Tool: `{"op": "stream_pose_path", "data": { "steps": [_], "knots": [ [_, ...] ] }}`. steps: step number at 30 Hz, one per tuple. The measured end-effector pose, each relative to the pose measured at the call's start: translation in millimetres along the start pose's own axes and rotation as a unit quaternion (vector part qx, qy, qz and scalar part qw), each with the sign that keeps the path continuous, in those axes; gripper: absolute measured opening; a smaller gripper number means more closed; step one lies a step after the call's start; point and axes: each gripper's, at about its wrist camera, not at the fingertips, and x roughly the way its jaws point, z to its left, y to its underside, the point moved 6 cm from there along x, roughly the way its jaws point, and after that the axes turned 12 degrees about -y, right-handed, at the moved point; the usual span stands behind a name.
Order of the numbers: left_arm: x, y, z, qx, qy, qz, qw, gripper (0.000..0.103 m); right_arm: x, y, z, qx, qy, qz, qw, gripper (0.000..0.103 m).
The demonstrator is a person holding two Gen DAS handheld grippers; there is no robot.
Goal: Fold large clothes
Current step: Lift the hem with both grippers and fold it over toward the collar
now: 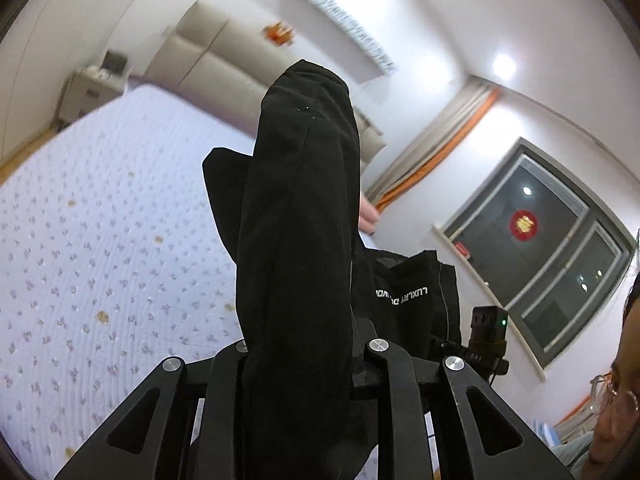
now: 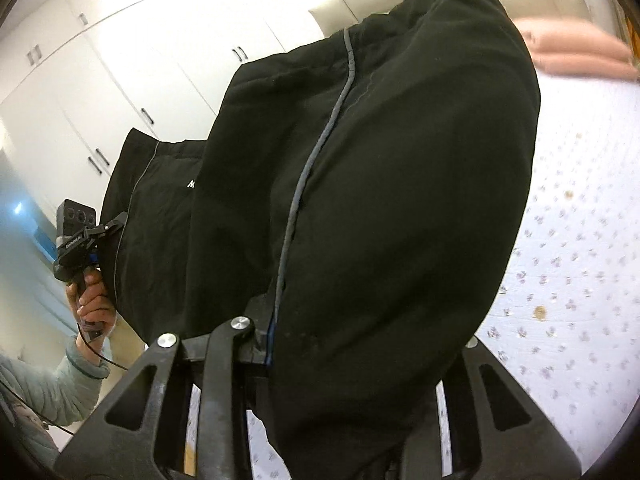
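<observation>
A large black garment (image 1: 300,220) with white lettering (image 1: 402,294) hangs lifted above the bed and drapes over both grippers. In the left wrist view my left gripper (image 1: 306,354) is shut on a thick bunch of the fabric, which hides the fingertips. My right gripper (image 2: 352,344) is shut on another part of the garment (image 2: 380,160), along a grey piped seam (image 2: 312,160); one finger (image 2: 260,320) shows beside the cloth. The right wrist view also shows the left gripper's body (image 2: 78,232), held by a hand (image 2: 92,300). The other gripper's body (image 1: 488,332) shows behind the cloth.
Below lies a bed with a white quilted floral cover (image 1: 100,240) (image 2: 580,280), a beige headboard (image 1: 208,52) and a pink pillow (image 2: 580,52). A nightstand (image 1: 88,88) stands beside it. White wardrobe doors (image 2: 120,80) and a dark window (image 1: 540,248) line the walls. A person (image 1: 612,400) is at the right edge.
</observation>
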Motion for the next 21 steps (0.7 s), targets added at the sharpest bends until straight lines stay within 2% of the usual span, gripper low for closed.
{"op": "stream_pose_path", "data": {
  "steps": [2, 4, 7, 12, 15, 17, 20, 21],
  "knots": [
    [-25.8, 10.2, -10.3, 0.005, 0.002, -0.011, 0.9999, 0.022, -6.5, 7.2, 6.0, 0.006, 0.000, -0.004, 1.000, 0.027],
    [-48.3, 22.1, -16.6, -0.001, 0.004, -0.010, 0.9999, 0.022, -20.8, 20.1, 27.5, 0.009, 0.018, 0.000, 1.000, 0.027],
    [-66.3, 43.8, -19.7, -0.014, -0.006, 0.012, 0.9998, 0.022, -21.9, 42.4, 46.6, 0.032, 0.038, 0.022, 0.999, 0.027],
    [-69.9, 92.8, 2.6, -0.053, -0.015, 0.060, 0.9967, 0.022, -11.0, 86.1, 49.1, 0.075, 0.052, 0.067, 0.994, 0.027],
    [-61.4, 133.5, 29.4, -0.082, -0.028, 0.089, 0.9923, 0.022, -1.1, 115.3, 29.4, 0.104, 0.060, 0.094, 0.988, 0.028],
    [-44.6, 165.1, 57.9, -0.113, -0.042, 0.116, 0.9859, 0.022, 15.0, 137.9, 11.9, 0.128, 0.070, 0.115, 0.983, 0.028],
    [-13.8, 207.6, 103.3, -0.150, -0.072, 0.153, 0.9741, 0.022, 45.1, 176.5, -36.0, 0.174, 0.107, 0.143, 0.968, 0.029],
    [-10.1, 214.8, 117.6, -0.161, -0.086, 0.150, 0.9717, 0.023, 47.6, 183.5, -51.9, 0.187, 0.122, 0.136, 0.965, 0.034]
  ]
}}
